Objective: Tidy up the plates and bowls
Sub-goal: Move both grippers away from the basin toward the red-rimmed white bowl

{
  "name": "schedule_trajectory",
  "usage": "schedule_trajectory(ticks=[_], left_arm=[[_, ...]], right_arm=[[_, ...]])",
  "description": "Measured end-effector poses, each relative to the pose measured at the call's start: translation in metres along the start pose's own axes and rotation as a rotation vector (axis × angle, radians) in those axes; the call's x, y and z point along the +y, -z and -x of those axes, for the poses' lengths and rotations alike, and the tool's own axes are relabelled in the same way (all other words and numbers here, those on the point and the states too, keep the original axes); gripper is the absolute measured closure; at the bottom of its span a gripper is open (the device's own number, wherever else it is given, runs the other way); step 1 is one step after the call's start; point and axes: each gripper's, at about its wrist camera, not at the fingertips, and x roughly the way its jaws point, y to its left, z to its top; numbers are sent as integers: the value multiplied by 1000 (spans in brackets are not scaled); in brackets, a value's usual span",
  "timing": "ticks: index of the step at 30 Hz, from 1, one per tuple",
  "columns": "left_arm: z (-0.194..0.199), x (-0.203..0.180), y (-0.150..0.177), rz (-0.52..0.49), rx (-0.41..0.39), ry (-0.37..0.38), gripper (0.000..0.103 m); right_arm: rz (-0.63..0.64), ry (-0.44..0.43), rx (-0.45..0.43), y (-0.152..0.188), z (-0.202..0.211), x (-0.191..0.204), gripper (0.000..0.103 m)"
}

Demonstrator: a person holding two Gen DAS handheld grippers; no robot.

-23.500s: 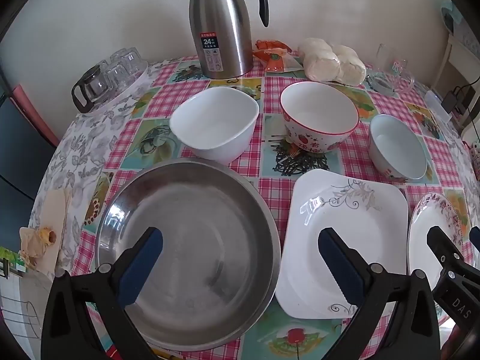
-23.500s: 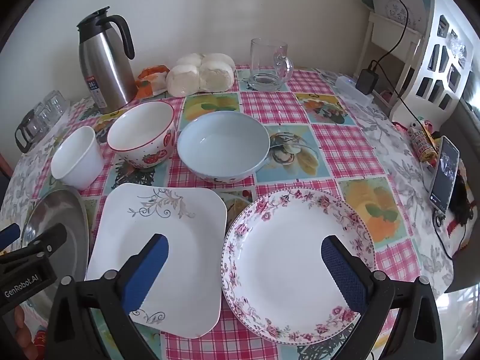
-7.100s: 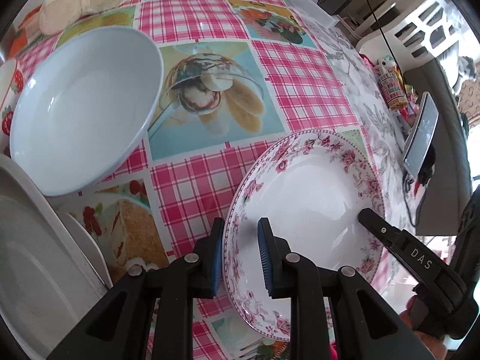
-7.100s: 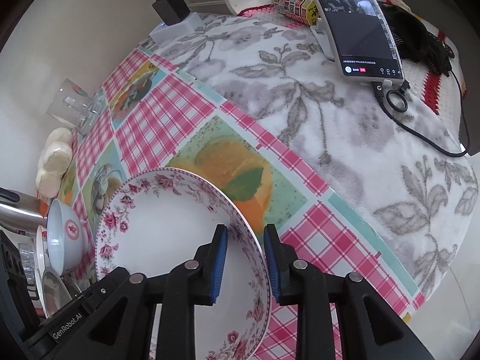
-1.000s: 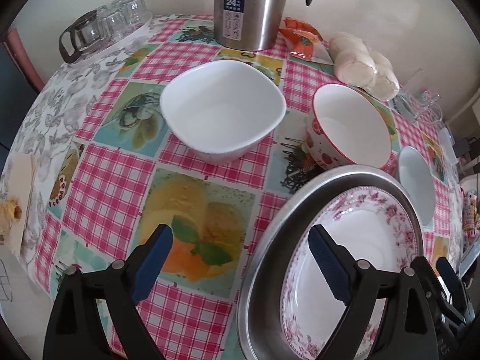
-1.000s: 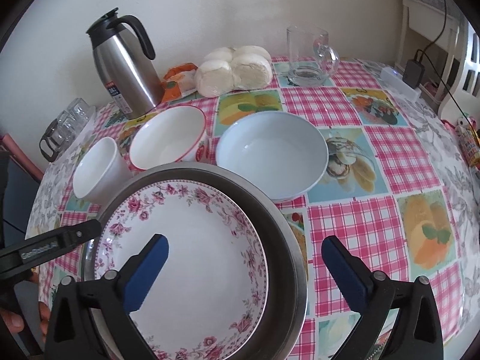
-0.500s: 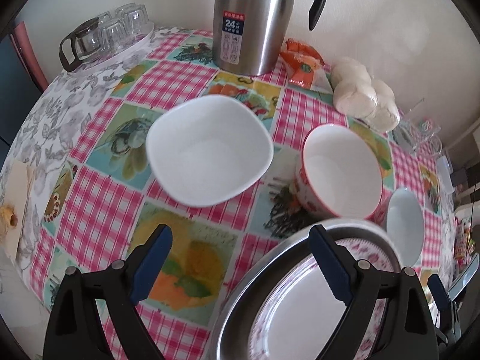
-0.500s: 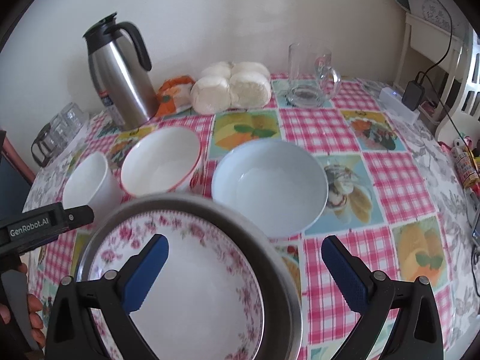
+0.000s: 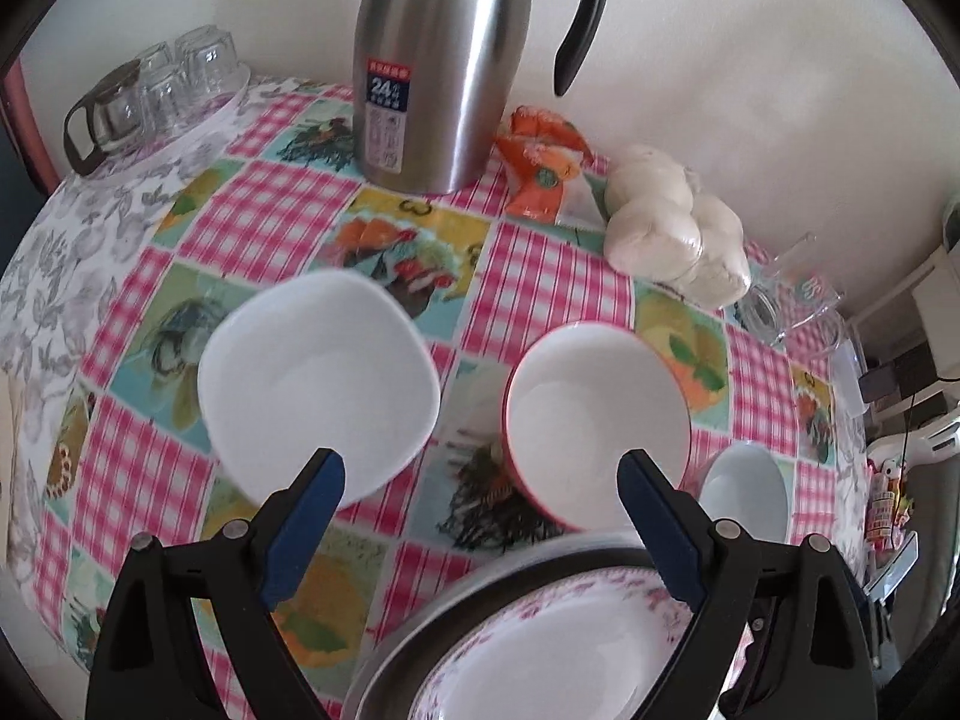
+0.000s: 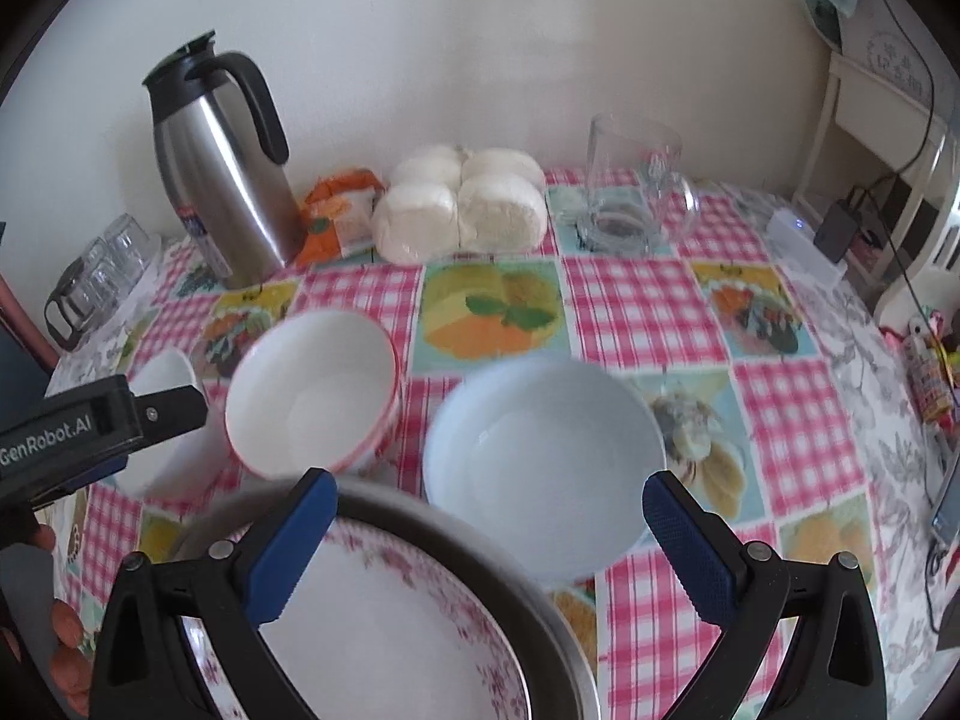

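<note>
While both tools hang above the near edge of the round worktop (image 10: 648, 300) with its pink-checked, fruit-printed cloth, neither pinches anything. The left tool (image 9: 480, 516) has its blue-padded jaws spread wide, nothing between them, and the right tool (image 10: 489, 531) is spread just as wide and empty.

Nearest of the dishes is the wide stainless-steel basin (image 10: 480, 552), and inside it lies the round white plate with a pink flower border (image 10: 384, 642); whether other plates lie under it I cannot tell. Beyond the basin three bowls stand in a row across the worktop. On the left is the plain white squarish bowl (image 9: 318, 384), partly hidden in the right wrist view behind the left tool's black body. In the middle is the white round bowl with a red rim (image 9: 597, 420), and on the right the pale blue round bowl (image 10: 543, 456), just beside the basin's rim.

At the far side, near the wall, stand a tall stainless-steel thermos jug with a black handle (image 9: 444, 60), an orange snack packet (image 9: 543, 165), a bag of white buns (image 10: 462, 207) and a clear glass mug (image 10: 630, 186). A cluster of small glasses (image 9: 150, 96) sits at the far left edge.
</note>
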Motion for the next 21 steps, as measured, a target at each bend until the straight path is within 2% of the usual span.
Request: schedule_trajectory(ticks=[9,12,13,16,19,21], left_arm=[[-5,-4,-25,-18,-13,60,12],[-13,-4,-31,-11,2,82,24],[-16,-4,-33,-9,10,87,27],[-23,-4,-36,-12,23,99,28],[-28,-3,-39,-10,32,125,37],[-30,-4,-41,-15,37,128,37]], right_arm=[[17,18,2,-35,-10,13,0],[13,44,-11,-46,-13,14,1],[7,48,-14,-50,-15,14,3],[-15,26,-2,-55,-22,14,12],[-48,19,23,-56,-32,12,19],[-66,-6,37,-54,-39,13,25]])
